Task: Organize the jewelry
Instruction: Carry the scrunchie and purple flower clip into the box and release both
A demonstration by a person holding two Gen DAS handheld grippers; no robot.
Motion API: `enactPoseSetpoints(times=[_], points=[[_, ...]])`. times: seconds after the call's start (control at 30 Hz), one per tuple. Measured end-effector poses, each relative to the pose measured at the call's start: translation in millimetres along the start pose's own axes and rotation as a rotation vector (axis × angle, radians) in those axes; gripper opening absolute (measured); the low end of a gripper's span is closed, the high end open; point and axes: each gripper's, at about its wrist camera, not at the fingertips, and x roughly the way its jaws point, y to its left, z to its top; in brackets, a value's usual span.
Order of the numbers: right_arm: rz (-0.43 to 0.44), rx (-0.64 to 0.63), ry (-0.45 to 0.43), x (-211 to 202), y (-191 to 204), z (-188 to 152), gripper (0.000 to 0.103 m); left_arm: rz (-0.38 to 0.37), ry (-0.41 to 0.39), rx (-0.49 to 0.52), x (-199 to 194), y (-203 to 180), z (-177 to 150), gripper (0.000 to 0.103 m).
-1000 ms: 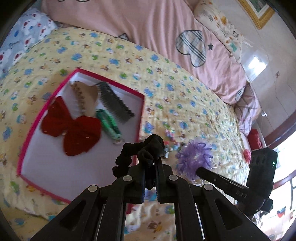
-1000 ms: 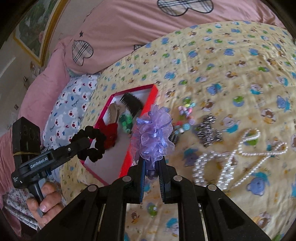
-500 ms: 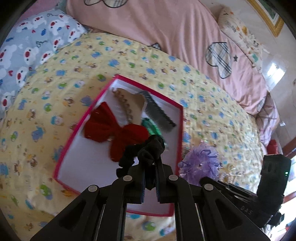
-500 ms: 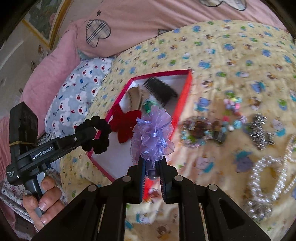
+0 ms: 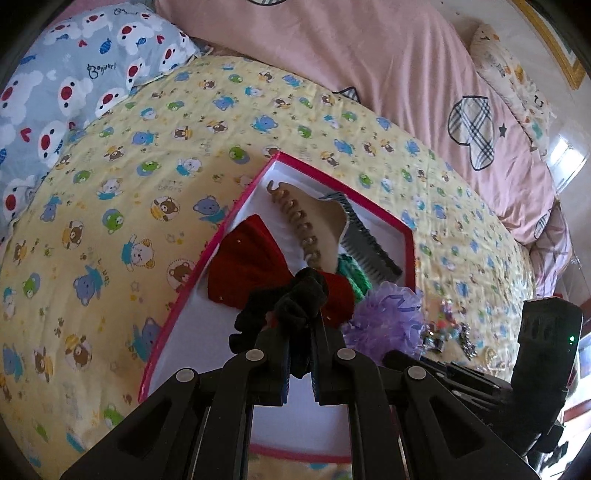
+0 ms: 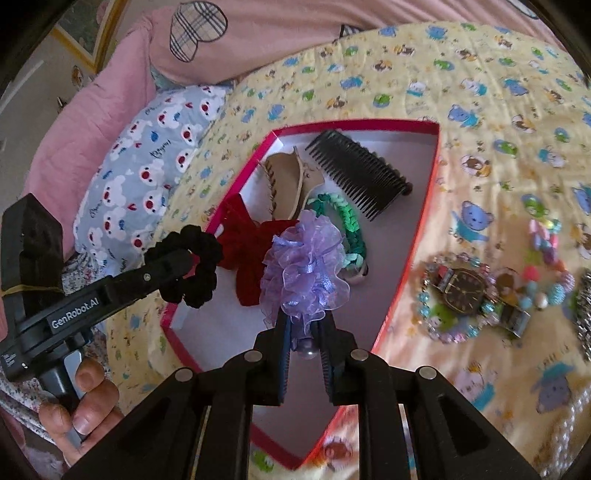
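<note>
Right wrist view: the right hand-held gripper [image 6: 304,345] holds the stem of a lilac organza flower [image 6: 304,264] between its fingers, the jaws only narrowly parted and easing apart, the bloom poised above the near half of a shallow pink-rimmed box [image 6: 419,229] on the bed. To the left, a person's hand [image 6: 79,400] grips the handle of the left hand-held gripper [image 6: 177,260], its jaws shut tight on a black scrunchie [image 6: 197,267] held over the box's left rim. Inside the box, from near to far, lie a red velvet bow [image 6: 245,245], a green braided band [image 6: 345,221], a tan hair clip [image 6: 286,181] and a black comb [image 6: 360,177]. Right of the box, loose on the yellow bear-print quilt [image 6: 480,122], sit a wristwatch [image 6: 463,290] ringed by a beaded bracelet [image 6: 430,317], with pastel beads [image 6: 543,240] farther off and a strand of pearls [image 6: 570,417] at the near right edge. A blue pillow with a white animal print [image 6: 147,147] and pink bedding with a plaid heart [image 6: 258,33] lie at the far side.

Left wrist view: the scrunchie [image 5: 282,308] bunches above the closed fingertips of the left hand-held gripper [image 5: 300,356], over the box's white floor, with the lilac flower [image 5: 388,319] just to its right.
</note>
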Motion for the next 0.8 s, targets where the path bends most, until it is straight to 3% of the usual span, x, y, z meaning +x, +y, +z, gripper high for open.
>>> enactPoseSetpoints(times=[0.33, 0.43, 0.57, 0.7, 0.8], points=[[-0.017, 0.010, 0.031, 23.0, -8.1, 8.2, 0.018, 0.036, 0.053, -0.009, 50.4, 11.4, 4.0, 0.008], [-0.019, 0.006, 0.029, 21.5, -7.3, 9.1, 0.022, 0.042, 0.062, -0.009, 57.4, 11.2, 3.7, 0.013], [-0.017, 0.004, 0.020, 17.1, -7.1, 9.2, 0.036, 0.044, 0.061, -0.005, 60.2, 10.0, 4.7, 0.023], [-0.016, 0.003, 0.007, 9.5, -7.6, 8.5, 0.039, 0.042, 0.057, -0.003, 54.4, 8.4, 2.3, 0.026], [-0.021, -0.002, -0.008, 2.2, -7.3, 8.0, 0.041, 0.043, 0.053, -0.004, 49.9, 8.3, 0.8, 0.041]])
